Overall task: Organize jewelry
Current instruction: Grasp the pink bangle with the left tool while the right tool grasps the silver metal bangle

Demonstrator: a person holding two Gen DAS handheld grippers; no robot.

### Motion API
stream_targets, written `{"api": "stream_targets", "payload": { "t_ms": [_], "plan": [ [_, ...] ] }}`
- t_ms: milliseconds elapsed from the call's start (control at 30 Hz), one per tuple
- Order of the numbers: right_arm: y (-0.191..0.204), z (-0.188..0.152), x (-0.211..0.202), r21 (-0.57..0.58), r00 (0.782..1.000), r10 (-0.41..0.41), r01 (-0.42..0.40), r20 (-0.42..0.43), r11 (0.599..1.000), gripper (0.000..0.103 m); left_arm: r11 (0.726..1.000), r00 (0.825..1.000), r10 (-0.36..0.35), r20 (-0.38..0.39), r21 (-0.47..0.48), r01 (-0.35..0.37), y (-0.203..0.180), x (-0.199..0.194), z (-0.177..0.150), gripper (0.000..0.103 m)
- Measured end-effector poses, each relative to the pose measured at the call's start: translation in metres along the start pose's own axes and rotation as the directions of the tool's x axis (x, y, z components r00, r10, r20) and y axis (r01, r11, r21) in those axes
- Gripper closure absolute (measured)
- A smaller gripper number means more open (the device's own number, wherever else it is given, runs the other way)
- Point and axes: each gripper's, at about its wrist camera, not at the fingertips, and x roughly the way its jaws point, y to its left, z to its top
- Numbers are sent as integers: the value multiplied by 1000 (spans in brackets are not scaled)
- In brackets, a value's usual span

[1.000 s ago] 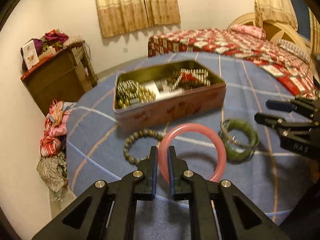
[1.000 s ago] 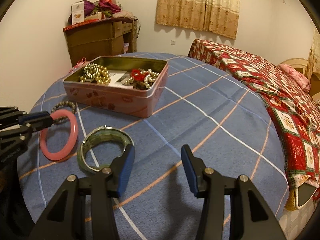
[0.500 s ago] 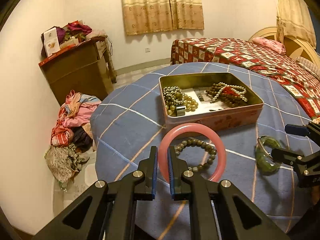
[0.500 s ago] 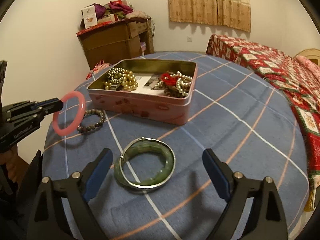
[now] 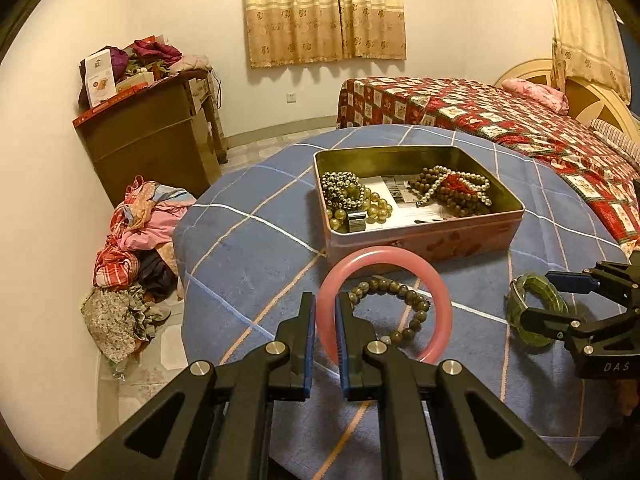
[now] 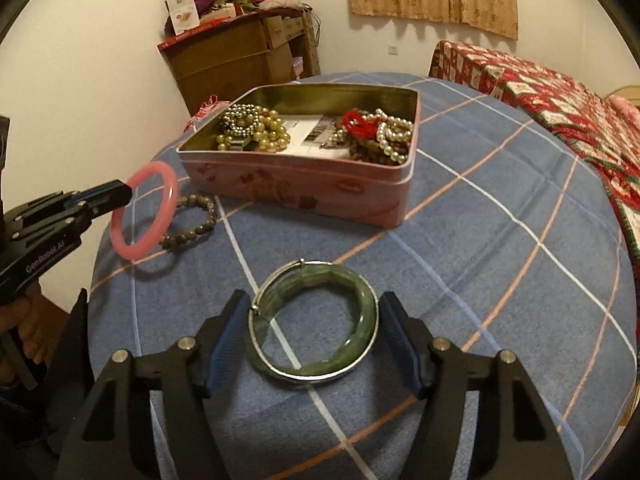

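Note:
My left gripper (image 5: 325, 312) is shut on a pink bangle (image 5: 400, 254) and holds it upright above the table, just in front of the pink tin box (image 5: 420, 236). The right wrist view shows that pink bangle (image 6: 173, 194) in the left gripper (image 6: 120, 192) at far left. A green bangle (image 6: 320, 368) with a metal band lies flat on the blue checked cloth (image 6: 480, 220). My right gripper (image 6: 314, 332) straddles it, its jaws closing, pads close beside its rim. A dark beaded bracelet (image 6: 208, 224) lies near the tin (image 6: 288, 184), which holds several bead strings.
The round table's edge drops off at left and front. A wooden cabinet (image 5: 152, 136) stands by the wall, with a pile of clothes (image 5: 136, 248) on the floor below it. A bed (image 5: 480, 112) with a red quilt is at the right. A hand (image 6: 24, 320) holds the left tool.
The left gripper carried the pink bangle up off the cloth and leftward, then held still. The right gripper opened wide, came down around the green bangle, and its jaws have narrowed.

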Motion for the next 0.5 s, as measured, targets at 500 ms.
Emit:
{"api": "stream_targets", "payload": {
  "t_ms": [500],
  "plan": [
    [13,8,-28,-91,985,-125,137,121,986,35,998,998,48,49,49,-50,-7,-15,11,94]
  ]
}}
